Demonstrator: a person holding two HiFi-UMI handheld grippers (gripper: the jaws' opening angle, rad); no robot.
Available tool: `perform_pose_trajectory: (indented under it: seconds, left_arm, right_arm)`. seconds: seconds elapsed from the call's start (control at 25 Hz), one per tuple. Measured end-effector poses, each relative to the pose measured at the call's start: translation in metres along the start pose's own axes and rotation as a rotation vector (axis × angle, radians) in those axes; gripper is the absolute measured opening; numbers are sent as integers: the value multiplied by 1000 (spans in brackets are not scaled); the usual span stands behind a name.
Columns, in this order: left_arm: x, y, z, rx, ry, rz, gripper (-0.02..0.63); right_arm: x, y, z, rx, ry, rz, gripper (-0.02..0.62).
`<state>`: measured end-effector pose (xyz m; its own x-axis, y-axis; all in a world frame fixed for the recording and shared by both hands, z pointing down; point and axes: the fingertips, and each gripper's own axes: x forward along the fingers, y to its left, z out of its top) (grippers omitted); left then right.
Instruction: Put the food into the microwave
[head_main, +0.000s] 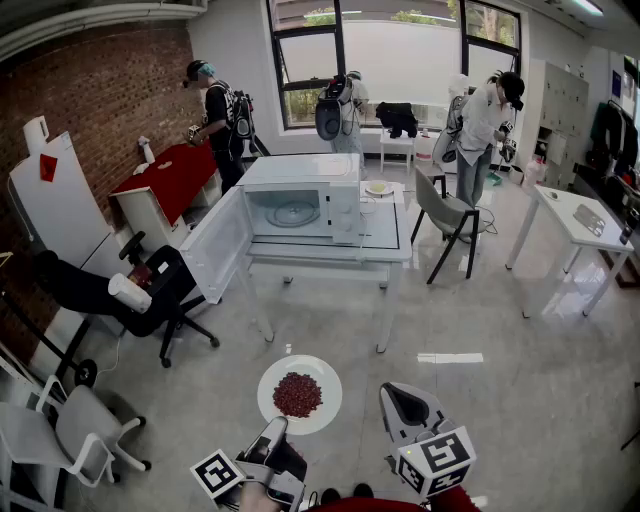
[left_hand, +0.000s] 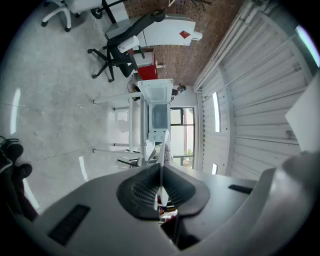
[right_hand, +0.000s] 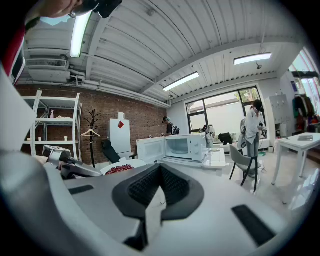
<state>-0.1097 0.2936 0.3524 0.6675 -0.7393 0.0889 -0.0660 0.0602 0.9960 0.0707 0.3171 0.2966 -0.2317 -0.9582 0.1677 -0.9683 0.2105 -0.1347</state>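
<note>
A white plate (head_main: 270, 388) with a heap of red beans (head_main: 298, 394) hangs over the floor in front of me. My left gripper (head_main: 275, 428) is shut on its near rim. In the left gripper view the plate's thin edge (left_hand: 161, 165) runs between the closed pads of the left gripper (left_hand: 161, 186). The white microwave (head_main: 340, 172) stands on a glass-topped table (head_main: 385, 240), its door (head_main: 215, 245) swung open to the left and its cavity empty. My right gripper (head_main: 402, 402) is to the right of the plate, shut and holding nothing. The right gripper view shows the plate (right_hand: 119, 169) and microwave (right_hand: 187, 146) ahead.
A small dish (head_main: 378, 188) sits on the table right of the microwave. A black office chair (head_main: 160, 290) stands left of the open door and a grey chair (head_main: 445, 215) at the table's right. Three people stand near the windows. A white table (head_main: 575, 215) is at far right.
</note>
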Motion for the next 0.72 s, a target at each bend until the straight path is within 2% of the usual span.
perform_pose_trajectory:
  seconds: [0.72]
  left_arm:
    - [7,-3,-10,19,11,-4,20]
  right_arm:
    - [-1,-3,-2,23,0,31,14]
